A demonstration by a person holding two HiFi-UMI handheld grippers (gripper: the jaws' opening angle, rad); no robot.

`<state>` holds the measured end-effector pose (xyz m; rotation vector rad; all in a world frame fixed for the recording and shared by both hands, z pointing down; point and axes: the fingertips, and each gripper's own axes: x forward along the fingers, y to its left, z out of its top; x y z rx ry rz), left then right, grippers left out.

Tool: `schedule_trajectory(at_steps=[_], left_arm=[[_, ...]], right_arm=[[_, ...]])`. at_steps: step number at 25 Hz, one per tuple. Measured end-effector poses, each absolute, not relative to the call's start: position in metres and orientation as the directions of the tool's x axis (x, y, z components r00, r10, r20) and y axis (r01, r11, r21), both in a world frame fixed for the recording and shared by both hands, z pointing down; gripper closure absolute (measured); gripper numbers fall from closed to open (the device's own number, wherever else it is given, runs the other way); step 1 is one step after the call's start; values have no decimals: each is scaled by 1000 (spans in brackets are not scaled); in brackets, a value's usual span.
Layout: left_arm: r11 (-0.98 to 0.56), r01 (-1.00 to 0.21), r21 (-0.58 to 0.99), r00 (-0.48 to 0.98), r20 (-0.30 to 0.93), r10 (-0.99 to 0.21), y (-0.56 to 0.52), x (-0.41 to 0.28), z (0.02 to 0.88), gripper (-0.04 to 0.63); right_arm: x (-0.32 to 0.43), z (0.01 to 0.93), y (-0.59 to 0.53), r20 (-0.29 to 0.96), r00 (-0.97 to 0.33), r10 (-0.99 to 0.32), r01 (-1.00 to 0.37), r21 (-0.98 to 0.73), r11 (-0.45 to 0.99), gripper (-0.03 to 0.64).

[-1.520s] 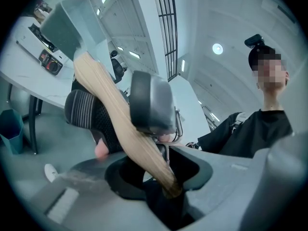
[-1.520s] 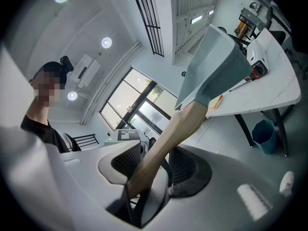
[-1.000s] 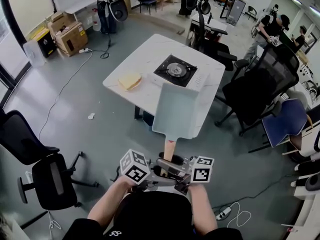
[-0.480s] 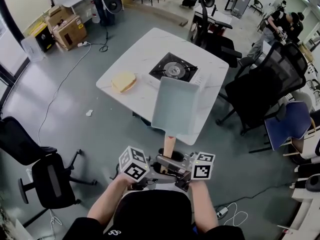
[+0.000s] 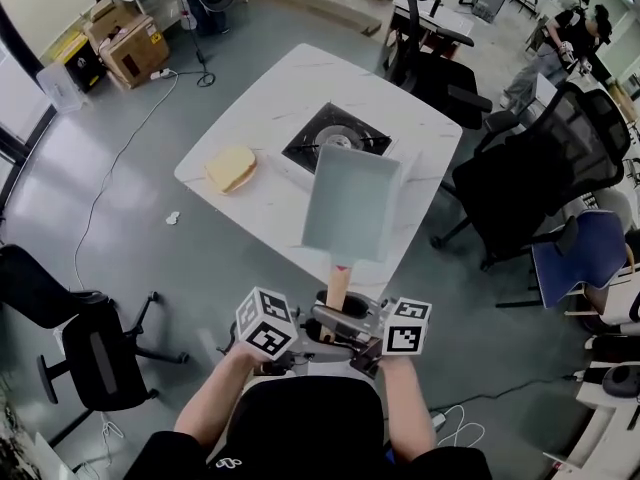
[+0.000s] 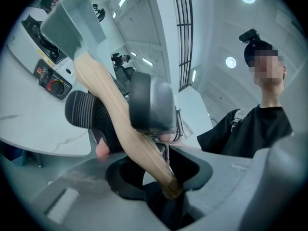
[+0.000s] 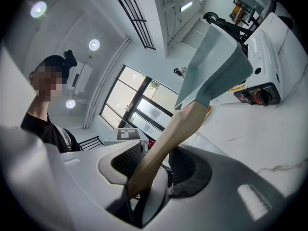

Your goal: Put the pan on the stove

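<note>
A rectangular grey-blue pan with a wooden handle hangs in the air over the near edge of the white table. Its far end overlaps the near edge of the black-topped portable stove. Both grippers grip the handle's near end from opposite sides: my left gripper and my right gripper are each shut on it. In the left gripper view the handle runs up to the pan, with the stove beyond. The right gripper view shows the handle, the pan and the stove.
A yellow bread-like piece lies on the table's left part. Black office chairs stand at the right and lower left. Cardboard boxes sit at the far left. Cables trail on the floor.
The table and stove have come nearer in the head view. The pan has moved forward over the table's near edge, toward the stove. Both grips on the handle are unchanged.
</note>
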<state>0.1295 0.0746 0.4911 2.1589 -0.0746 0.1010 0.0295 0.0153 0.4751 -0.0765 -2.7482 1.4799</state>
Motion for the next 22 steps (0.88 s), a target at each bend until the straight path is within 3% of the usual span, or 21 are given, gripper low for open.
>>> schedule_trajectory(at_steps=[22], left_arm=[[-499,-165,851,986,144,-82,-8,136,498,445]], right_arm=[[32,482,-61,-24,-991,128,87,-858,506,428]])
